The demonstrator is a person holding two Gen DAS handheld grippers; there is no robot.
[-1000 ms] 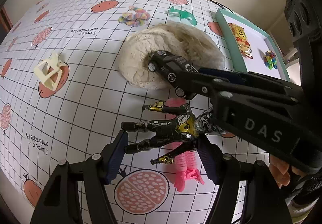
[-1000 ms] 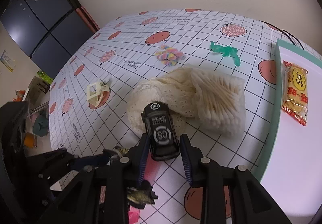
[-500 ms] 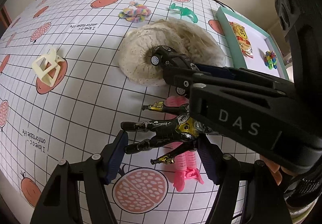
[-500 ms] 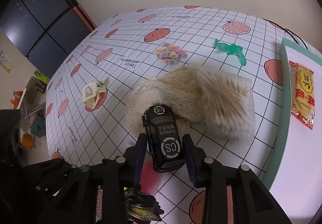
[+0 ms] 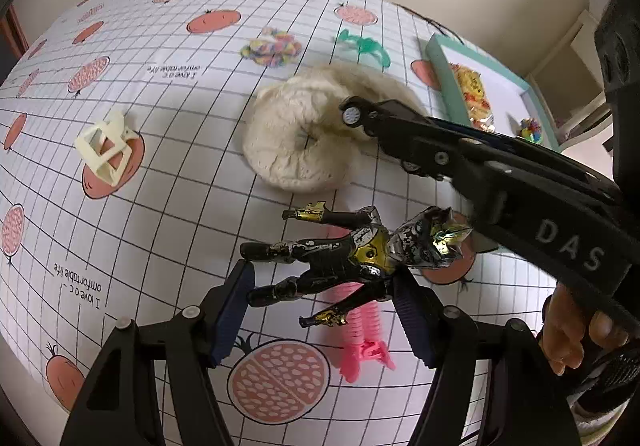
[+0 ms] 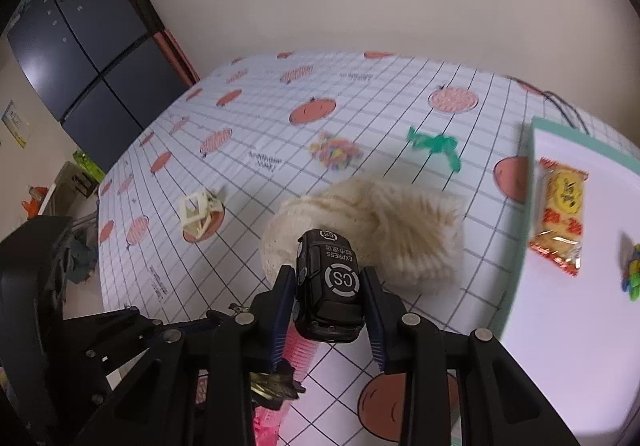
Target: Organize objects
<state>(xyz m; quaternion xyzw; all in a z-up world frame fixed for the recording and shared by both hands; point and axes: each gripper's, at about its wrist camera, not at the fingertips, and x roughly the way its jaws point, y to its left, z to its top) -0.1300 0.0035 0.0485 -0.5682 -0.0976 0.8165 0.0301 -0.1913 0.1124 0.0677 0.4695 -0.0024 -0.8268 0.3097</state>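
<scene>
A: Open room? Counts?
B: Bare tablecloth (image 6: 256, 125) ahead-left of the right gripper (image 6: 329, 300); tray (image 6: 530, 205) edge to its right. One cream hat (image 6: 372, 221) just ahead.
A: Grips?
B: Right gripper is clamped on one black toy car (image 6: 328, 282); left gripper (image 5: 324, 296) clamps one action figure (image 5: 360, 250) above a pink roller (image 5: 362, 330).

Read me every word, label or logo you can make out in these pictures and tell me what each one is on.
"DAS": raised letters on the black right gripper's arm.
"CS" in a ring, and "EXPRESS": roof of the black toy car; the characters beside it are too small to read.
"I love c... omfortable life": white tomato-print tablecloth.
Yellow snack packet: print unreadable.
</scene>
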